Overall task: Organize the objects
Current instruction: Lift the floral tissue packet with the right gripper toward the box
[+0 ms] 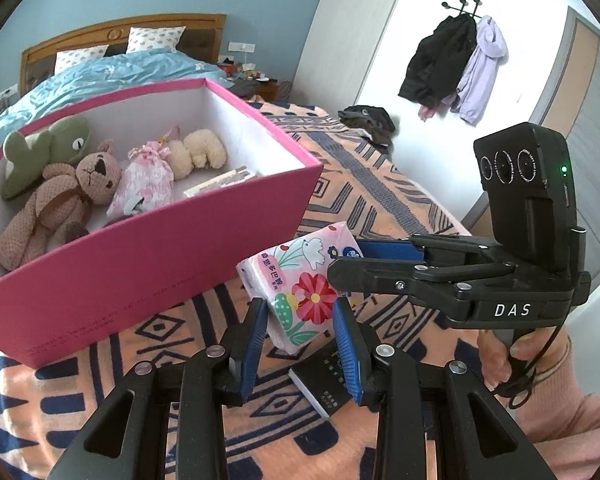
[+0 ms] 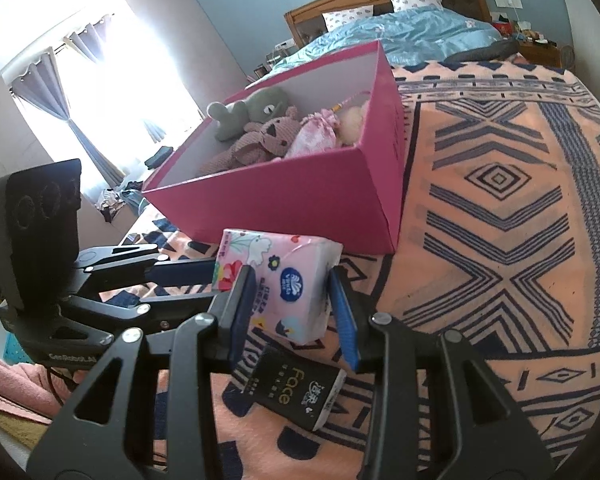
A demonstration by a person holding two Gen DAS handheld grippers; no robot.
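Printed "DAS" in white on the right gripper (image 1: 346,270), beside the pink box (image 1: 148,272). "Face" in gold on the black tissue pack (image 2: 296,392), nearer than the box. "GenRobot.AI", faint, on the left gripper (image 2: 180,280).

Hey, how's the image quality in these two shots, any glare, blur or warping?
Left wrist view: sharp and evenly lit, with fisheye bending of the pink box. Right wrist view: the window is blown out white, while the tissue pack stays readable.

A bed (image 2: 500,208) under a patterned orange blanket (image 1: 380,200) is carrying a pink box (image 1: 148,272) and a black tissue pack (image 2: 296,392).
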